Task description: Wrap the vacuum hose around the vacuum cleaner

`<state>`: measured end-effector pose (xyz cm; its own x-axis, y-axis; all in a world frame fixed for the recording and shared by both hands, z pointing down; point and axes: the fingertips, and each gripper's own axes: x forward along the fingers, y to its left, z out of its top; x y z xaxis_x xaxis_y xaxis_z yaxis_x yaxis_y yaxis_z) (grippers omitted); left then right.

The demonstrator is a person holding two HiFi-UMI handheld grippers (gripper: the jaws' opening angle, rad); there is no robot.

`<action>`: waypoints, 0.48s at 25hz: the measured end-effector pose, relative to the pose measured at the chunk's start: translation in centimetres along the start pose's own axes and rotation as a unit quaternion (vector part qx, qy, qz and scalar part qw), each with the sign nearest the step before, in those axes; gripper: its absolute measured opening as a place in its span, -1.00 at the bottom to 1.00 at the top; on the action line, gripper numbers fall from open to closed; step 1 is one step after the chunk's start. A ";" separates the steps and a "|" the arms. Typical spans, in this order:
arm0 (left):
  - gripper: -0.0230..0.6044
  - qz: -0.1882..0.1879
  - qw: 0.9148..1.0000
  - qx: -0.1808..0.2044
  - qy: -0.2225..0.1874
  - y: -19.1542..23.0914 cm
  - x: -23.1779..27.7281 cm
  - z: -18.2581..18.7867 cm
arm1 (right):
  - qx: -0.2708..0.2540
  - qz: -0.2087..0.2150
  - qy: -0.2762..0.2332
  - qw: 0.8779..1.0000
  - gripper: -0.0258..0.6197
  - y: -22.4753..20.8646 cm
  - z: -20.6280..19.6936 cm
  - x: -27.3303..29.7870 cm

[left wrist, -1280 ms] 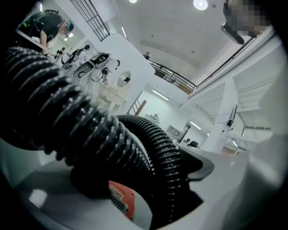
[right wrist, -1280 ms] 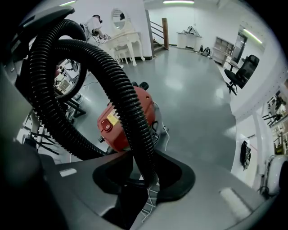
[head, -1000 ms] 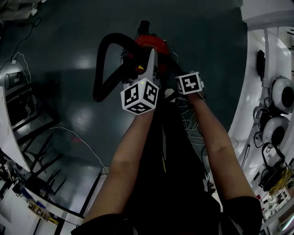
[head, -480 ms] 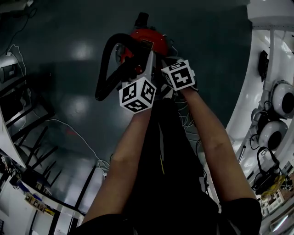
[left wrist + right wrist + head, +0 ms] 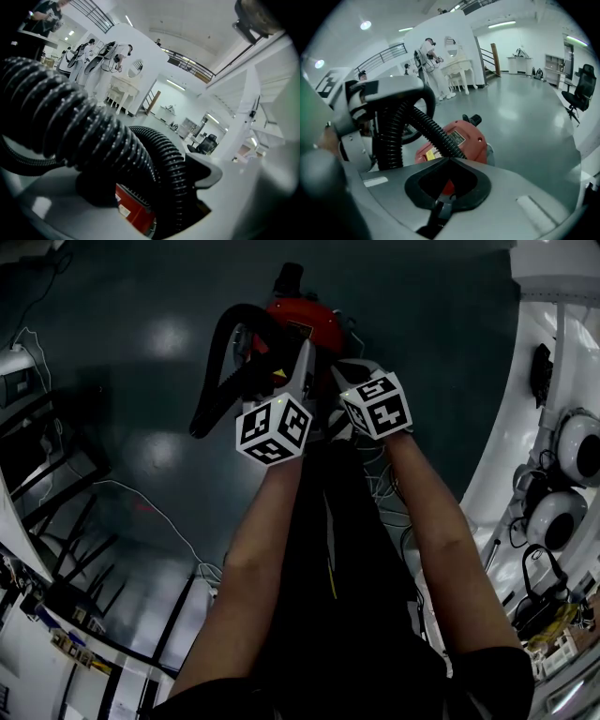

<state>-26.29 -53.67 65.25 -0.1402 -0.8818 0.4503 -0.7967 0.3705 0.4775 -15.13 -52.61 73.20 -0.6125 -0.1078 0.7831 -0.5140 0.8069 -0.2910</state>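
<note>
Since a second ago, right gripper (image 5: 443, 187) is brought in beside left gripper (image 5: 140, 187), with its jaws shut and empty. Wrapping is judged barely begun. Vacuum (image 5: 305, 320) stands on floor (image 5: 422, 334). Hose (image 5: 217, 362) loops loose at its left and is gripped in wide left jaws, just eased open slightly. Open floor is seen ahead, white wall (image 5: 553, 362) at right, cable (image 5: 141, 507) at left.

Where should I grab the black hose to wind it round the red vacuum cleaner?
Grab the hose on its free loop, left of the vacuum cleaner in the head view, away from where it joins the body. Come from above and pinch across the tube: it is round and ribbed, so that should slip least.
</note>
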 end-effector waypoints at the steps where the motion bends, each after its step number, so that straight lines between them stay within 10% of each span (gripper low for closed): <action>1: 0.48 0.003 1.000 -0.004 0.000 0.1 0.3 0.1 | -0.004 0.018 -0.013 1.000 -0.92 0.4 0.1 -0.3; 12: 0.57 0.011 1.000 -0.002 0.010 0.9 2.2 0.2 | -0.044 0.227 -0.076 0.970 -0.47 5.9 0.9 -3.7</action>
<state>-27.46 -55.29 66.51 -0.1459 -0.8675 0.4756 -0.7916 0.3906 0.4698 -16.45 -48.02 68.14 -0.8481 0.1921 0.4938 -0.1208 0.8373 -0.5332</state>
